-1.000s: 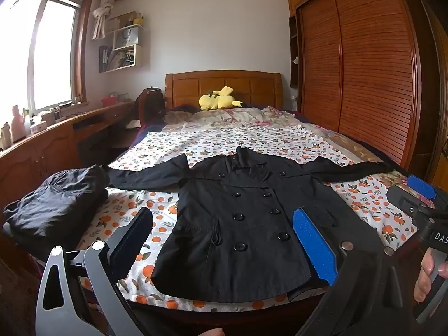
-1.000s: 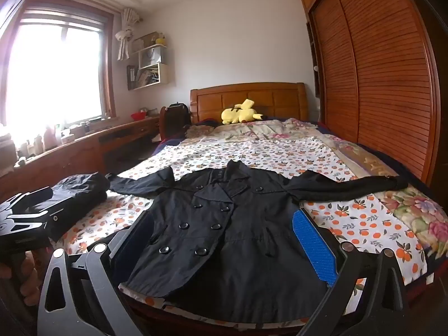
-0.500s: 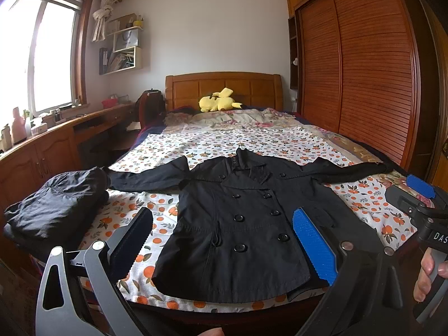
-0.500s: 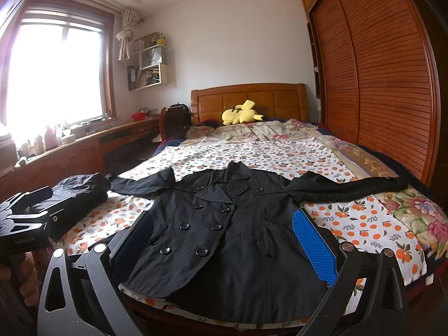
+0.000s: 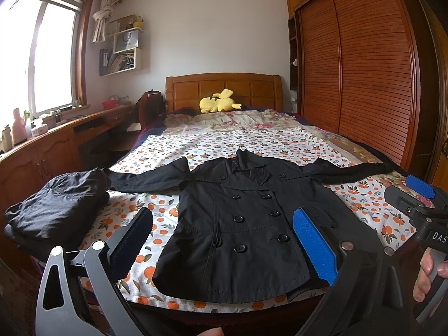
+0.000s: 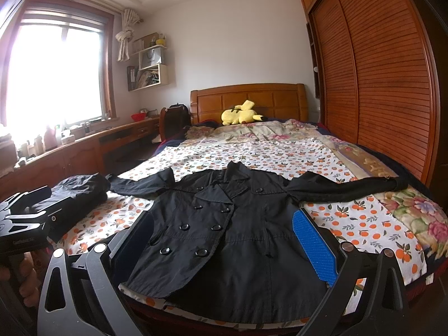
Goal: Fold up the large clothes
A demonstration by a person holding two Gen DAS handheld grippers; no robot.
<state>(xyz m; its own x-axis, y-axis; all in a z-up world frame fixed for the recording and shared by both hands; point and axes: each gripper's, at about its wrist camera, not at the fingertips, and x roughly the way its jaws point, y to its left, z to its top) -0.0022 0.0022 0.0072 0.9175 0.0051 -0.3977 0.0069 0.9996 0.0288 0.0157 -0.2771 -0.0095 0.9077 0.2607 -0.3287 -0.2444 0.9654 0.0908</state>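
Black coat (image 5: pixel 238 224) flat on bed (image 5: pixel 252 142), buttoned front up, both sleeves stretched sideways, hem at near edge. Left gripper (image 5: pixel 224 240) above hem, fingers spread, holding nothing. Right gripper (image 6: pixel 224 240) likewise spread, empty, over coat's lower part. Folded dark garment (image 5: pixel 58 201) at bed's left edge, touching left sleeve end. Yellow plush (image 5: pixel 219 103) by headboard.

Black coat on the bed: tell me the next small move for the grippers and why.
Probably lower the right gripper toward the right sleeve to fold it in over the chest. The black coat lies flat, face up and buttoned, with both sleeves spread wide on the bedspread. Both grippers hang open and empty above its hem, the left gripper likewise, so no fold has begun.
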